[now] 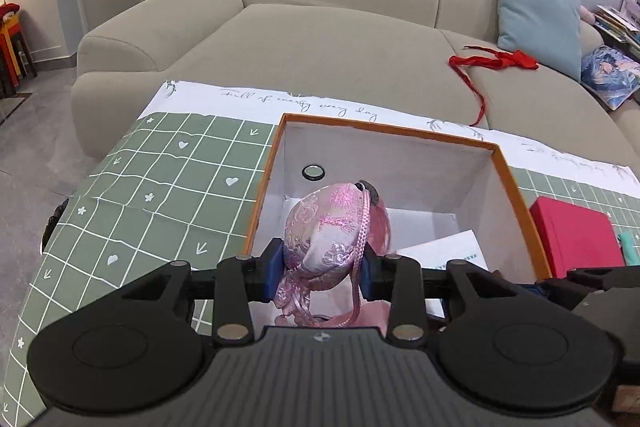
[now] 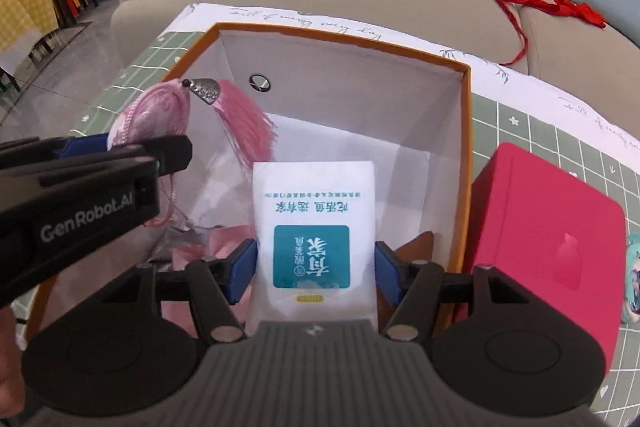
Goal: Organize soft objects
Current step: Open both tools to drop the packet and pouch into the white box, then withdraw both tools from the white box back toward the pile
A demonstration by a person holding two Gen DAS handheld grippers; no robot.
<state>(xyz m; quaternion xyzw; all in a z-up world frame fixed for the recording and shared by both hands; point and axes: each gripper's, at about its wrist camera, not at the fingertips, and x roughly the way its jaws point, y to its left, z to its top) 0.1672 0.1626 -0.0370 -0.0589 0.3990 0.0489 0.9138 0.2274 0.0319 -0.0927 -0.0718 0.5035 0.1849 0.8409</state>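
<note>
Hovering over the orange box [image 1: 516,183], the left gripper [image 1: 320,271] has its fingers clamped on a pink sachet [image 1: 324,231]. The right gripper [image 2: 316,267] fingers pinch a white packet [image 2: 314,223].

Black handheld grippers, blue-tipped, with branding showing.

The left gripper [image 1: 322,269] is matte black, with a ribbed grey housing, two round black discs at its sides, silver rivets on angled linkage arms and blue pads [image 1: 275,269]. The right gripper [image 2: 316,271] matches it: same ribbed body, same discs, same blue pads [image 2: 242,273]. Seen side-on from the right wrist, the left one carries white "GenRobot.AI" lettering.
</note>
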